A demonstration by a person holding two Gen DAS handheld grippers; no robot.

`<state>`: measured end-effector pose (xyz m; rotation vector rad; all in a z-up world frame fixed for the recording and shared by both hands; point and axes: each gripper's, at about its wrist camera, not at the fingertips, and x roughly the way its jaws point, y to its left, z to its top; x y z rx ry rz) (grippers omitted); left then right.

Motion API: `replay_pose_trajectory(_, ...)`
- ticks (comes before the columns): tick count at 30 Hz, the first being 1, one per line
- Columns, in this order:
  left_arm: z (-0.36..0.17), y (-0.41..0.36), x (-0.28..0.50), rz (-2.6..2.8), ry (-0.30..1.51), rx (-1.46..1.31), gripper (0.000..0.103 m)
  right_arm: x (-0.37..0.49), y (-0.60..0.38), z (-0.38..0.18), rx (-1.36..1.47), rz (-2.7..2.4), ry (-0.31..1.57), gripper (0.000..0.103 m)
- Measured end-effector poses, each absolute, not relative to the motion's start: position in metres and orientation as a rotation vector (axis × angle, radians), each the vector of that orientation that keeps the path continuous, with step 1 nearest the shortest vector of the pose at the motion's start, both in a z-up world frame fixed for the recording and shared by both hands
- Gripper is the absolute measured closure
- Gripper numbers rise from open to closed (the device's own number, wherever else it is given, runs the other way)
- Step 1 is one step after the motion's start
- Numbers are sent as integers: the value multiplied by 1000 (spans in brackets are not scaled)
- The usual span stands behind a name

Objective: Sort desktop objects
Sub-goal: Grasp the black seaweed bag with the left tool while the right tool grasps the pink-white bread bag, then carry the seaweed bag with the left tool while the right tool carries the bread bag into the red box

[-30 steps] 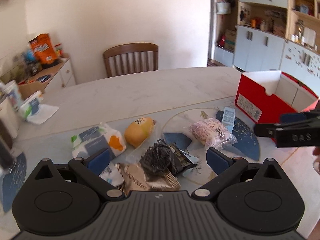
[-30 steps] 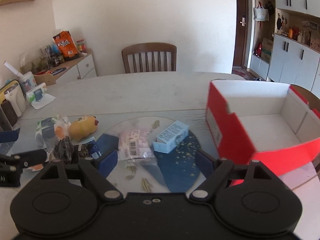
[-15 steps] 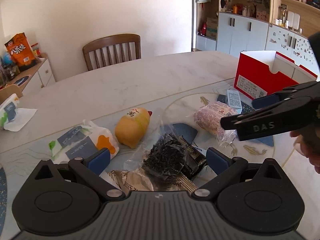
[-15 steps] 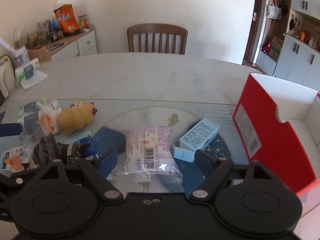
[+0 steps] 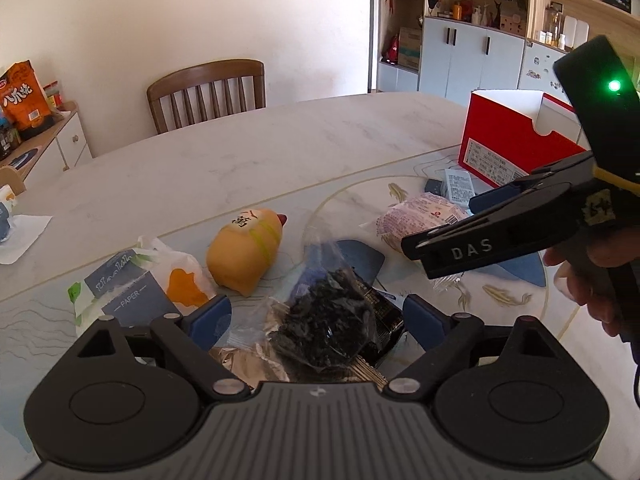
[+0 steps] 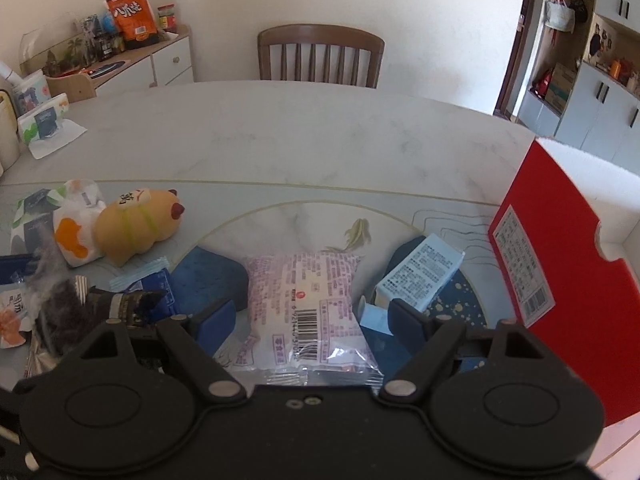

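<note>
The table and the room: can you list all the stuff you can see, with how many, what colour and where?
bag of dark snack: 1, clear and black, between the left gripper's fingers
pink packet: 1, pink and white, between the right gripper's fingers
yellow toy: 1, yellow, table, behind the dark snack
tissue pack: 1, white, blue and orange, left of the toy
blue carton: 1, light blue, beside the box
red box: 1, red outside, white inside, table's right end
chair: 1, brown, behind the table
orange bag: 1, orange, side cabinet
left gripper: 1, black, blue pads, jaws closing
right gripper: 1, black, blue pads, open
</note>
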<state>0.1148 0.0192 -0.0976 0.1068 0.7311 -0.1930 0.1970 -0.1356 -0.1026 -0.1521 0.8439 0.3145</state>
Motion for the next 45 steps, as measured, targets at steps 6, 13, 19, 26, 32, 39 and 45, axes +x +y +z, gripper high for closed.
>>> replay_pose_trajectory(6, -99, 18, 115, -191, 742, 113, 28, 198, -137, -108, -128, 298, 866, 29)
replay_pose_trajectory(13, -97, 21, 114, -193, 749, 92, 37, 198, -137, -107, -115, 294, 879, 44)
replay_pose_trajectory(19, -95, 24, 115, -217, 755, 76, 60, 194, -136, -99, -118, 287, 874, 50)
replay_pose_trajectory(26, -85, 25, 111, -238, 735, 85, 61, 182, -142, -85, -80, 266, 860, 51)
replay_pose_trajectory(32, -71, 28, 107, -257, 727, 73, 61, 167, -149, -70, -52, 256, 852, 51)
replay_pose_trajectory(39, -58, 31, 101, -265, 728, 55, 61, 140, -153, -50, -56, 291, 839, 51)
replay_pose_trajectory(45, -50, 25, 96, -252, 742, 44, 61, 121, -161, -37, -51, 351, 841, 51)
